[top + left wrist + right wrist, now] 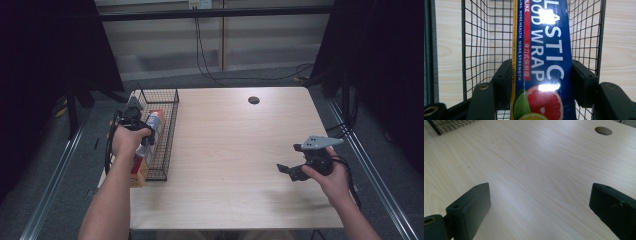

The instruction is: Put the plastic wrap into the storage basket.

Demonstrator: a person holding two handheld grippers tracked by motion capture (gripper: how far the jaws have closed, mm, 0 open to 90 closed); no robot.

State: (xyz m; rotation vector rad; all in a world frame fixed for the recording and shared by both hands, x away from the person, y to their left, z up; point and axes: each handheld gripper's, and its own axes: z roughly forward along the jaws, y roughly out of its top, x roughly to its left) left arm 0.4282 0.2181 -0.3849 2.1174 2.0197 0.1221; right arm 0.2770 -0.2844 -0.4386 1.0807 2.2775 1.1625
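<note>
Blue wrap box (544,60), clamped across its width by the left tool (134,121), lies lengthwise near-to-far, probably inside the basket (172,120) at the tabletop's (235,150) left, while the right tool (291,171) gapes empty.

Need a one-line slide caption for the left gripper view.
Left tool clamped on a blue plastic food wrap box over a black wire basket on a wooden table.

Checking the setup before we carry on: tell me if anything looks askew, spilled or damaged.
Nothing stands out. The plastic wrap box is clamped in the left hand-held gripper over the wire basket, looking undamaged. The right hand-held gripper hangs open above bare table. No spills.
</note>
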